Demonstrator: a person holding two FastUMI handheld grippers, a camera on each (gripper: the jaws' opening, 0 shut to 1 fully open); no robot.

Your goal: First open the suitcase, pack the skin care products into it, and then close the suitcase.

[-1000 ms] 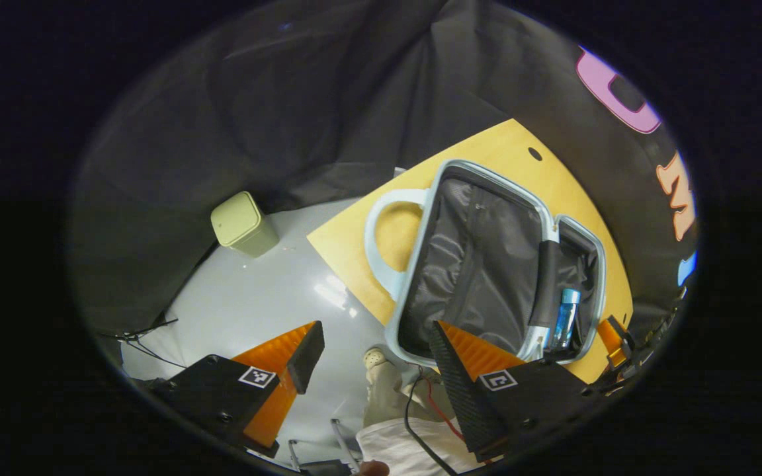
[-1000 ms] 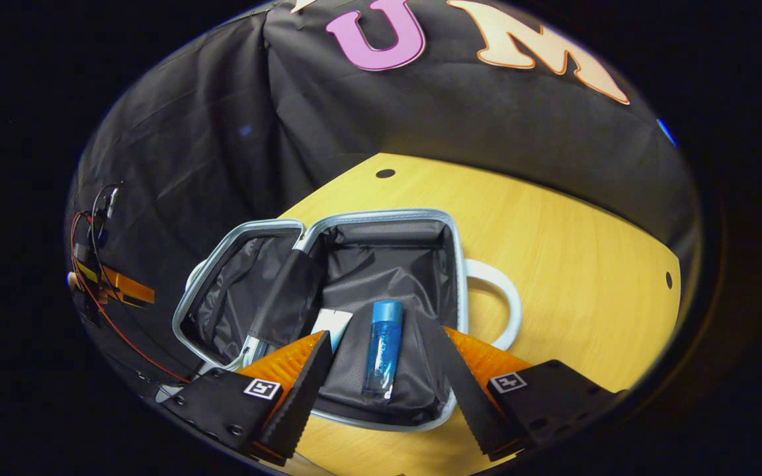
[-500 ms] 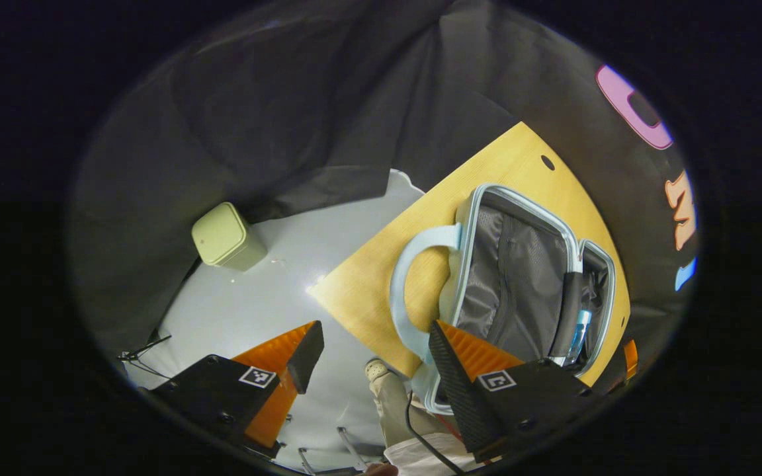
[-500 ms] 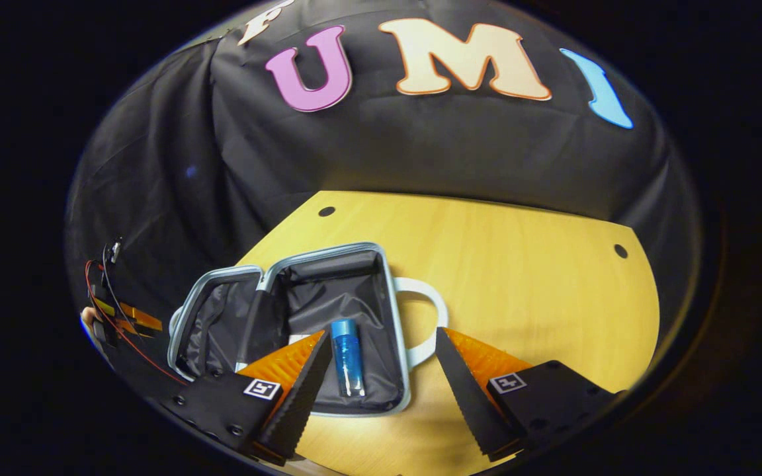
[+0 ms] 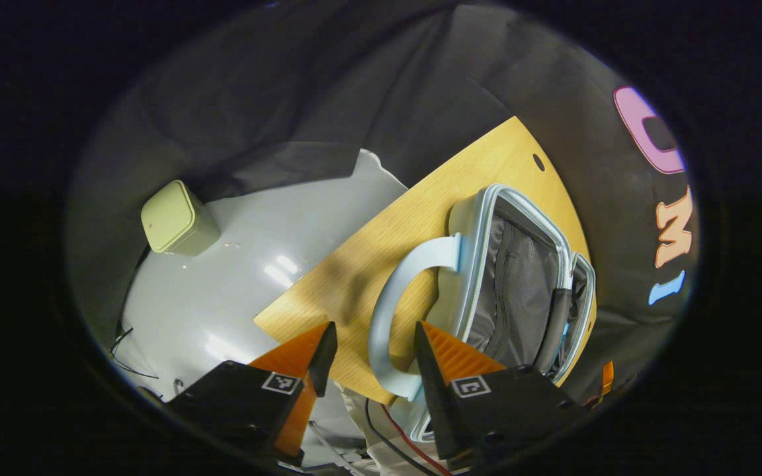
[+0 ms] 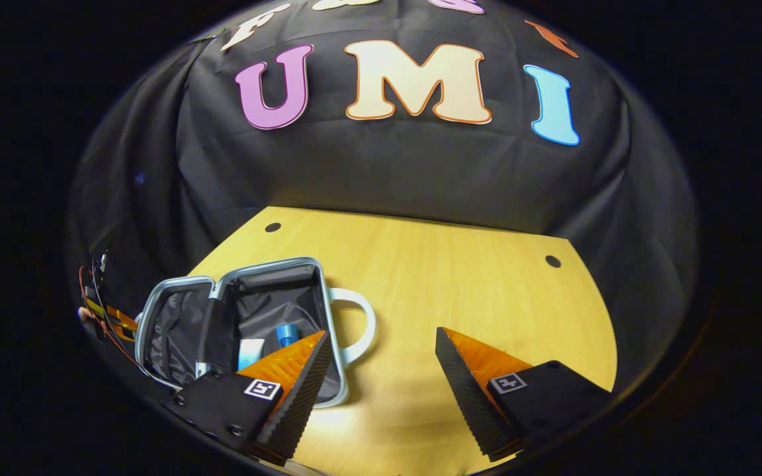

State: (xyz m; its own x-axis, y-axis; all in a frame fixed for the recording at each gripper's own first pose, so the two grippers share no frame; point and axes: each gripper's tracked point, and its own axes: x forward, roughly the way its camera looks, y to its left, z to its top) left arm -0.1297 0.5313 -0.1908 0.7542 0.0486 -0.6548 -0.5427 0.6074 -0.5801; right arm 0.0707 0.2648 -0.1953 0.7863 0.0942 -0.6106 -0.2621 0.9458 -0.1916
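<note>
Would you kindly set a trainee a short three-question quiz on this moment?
1. True or false: the suitcase lies open on the wooden table.
2. What does the left claw have between its fingers? A) the suitcase's handle B) the blue bottle C) the green box
3. Fill in: the right claw is ____, holding nothing.

Key: 1 true. 2 A, though the fingers do not press on it. 3 open.
</note>
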